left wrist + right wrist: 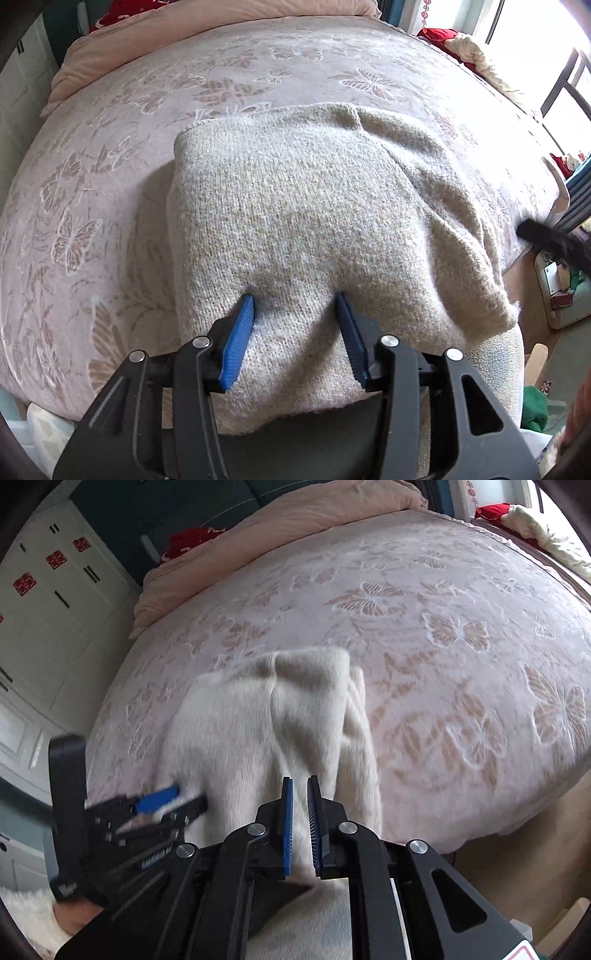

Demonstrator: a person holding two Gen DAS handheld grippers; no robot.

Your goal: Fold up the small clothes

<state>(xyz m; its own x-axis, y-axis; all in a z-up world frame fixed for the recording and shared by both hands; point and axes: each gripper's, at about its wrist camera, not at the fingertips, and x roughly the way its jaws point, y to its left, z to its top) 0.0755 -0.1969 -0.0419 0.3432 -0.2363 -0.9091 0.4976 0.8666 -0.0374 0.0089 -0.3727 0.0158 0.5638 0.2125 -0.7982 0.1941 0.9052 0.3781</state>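
A beige knitted sweater (314, 221) lies folded over on the bed near its front edge; it also shows in the right wrist view (266, 720). My left gripper (295, 299) is open, its blue pads (240, 336) pressing down on the sweater's near part. In the right wrist view the left gripper (159, 797) shows at the sweater's left edge. My right gripper (300, 781) has its jaws nearly closed with a narrow gap, above the sweater's near edge; whether fabric is pinched cannot be told.
The bed is covered by a pink butterfly-patterned spread (110, 166). A pink quilt (295, 517) and red pillows (147, 5) lie at the far end. White cabinets (48, 602) stand to the left. Floor clutter (561, 288) lies to the right of the bed.
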